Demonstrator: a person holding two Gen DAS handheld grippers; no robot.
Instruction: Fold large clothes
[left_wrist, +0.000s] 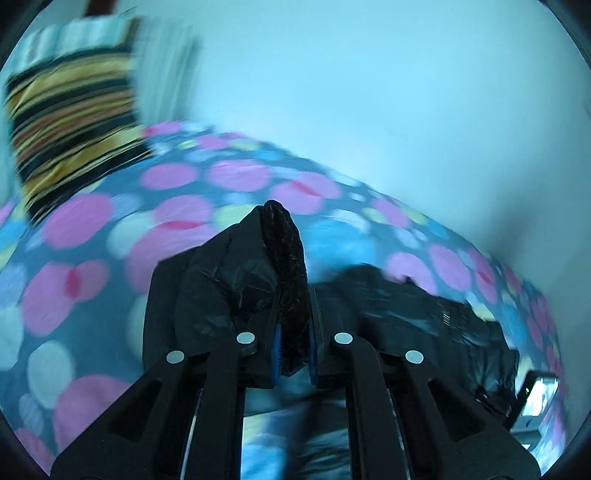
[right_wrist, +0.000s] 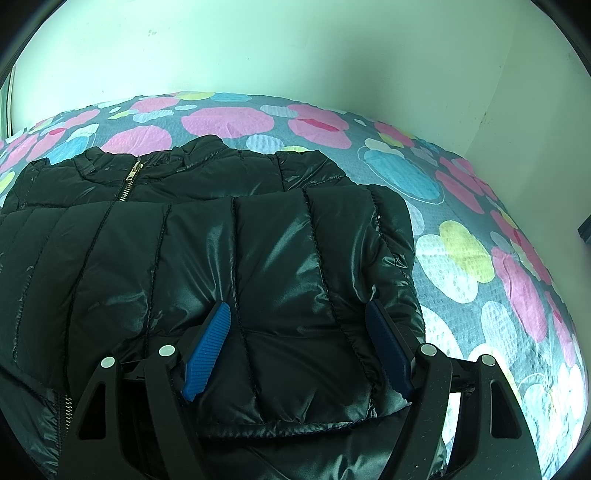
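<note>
A black quilted puffer jacket (right_wrist: 184, 240) lies on a bed with a dotted bedspread (right_wrist: 461, 258). Its zipper (right_wrist: 127, 181) runs up the left part, and a sleeve is folded across the front. My right gripper (right_wrist: 299, 314) is open, its blue pads (right_wrist: 207, 347) pressing down on either side of the folded sleeve near its cuff. In the left wrist view my left gripper (left_wrist: 293, 325) is shut on a dark knit cuff (left_wrist: 286, 258) of the jacket and holds it lifted above the bedspread (left_wrist: 166, 229). More of the jacket (left_wrist: 424, 321) lies at the lower right.
A striped pillow (left_wrist: 70, 129) sits at the head of the bed on the left. A pale wall (right_wrist: 295, 48) runs behind the bed, with a corner at the right. A small shiny object (left_wrist: 539, 395) lies at the bed's right edge.
</note>
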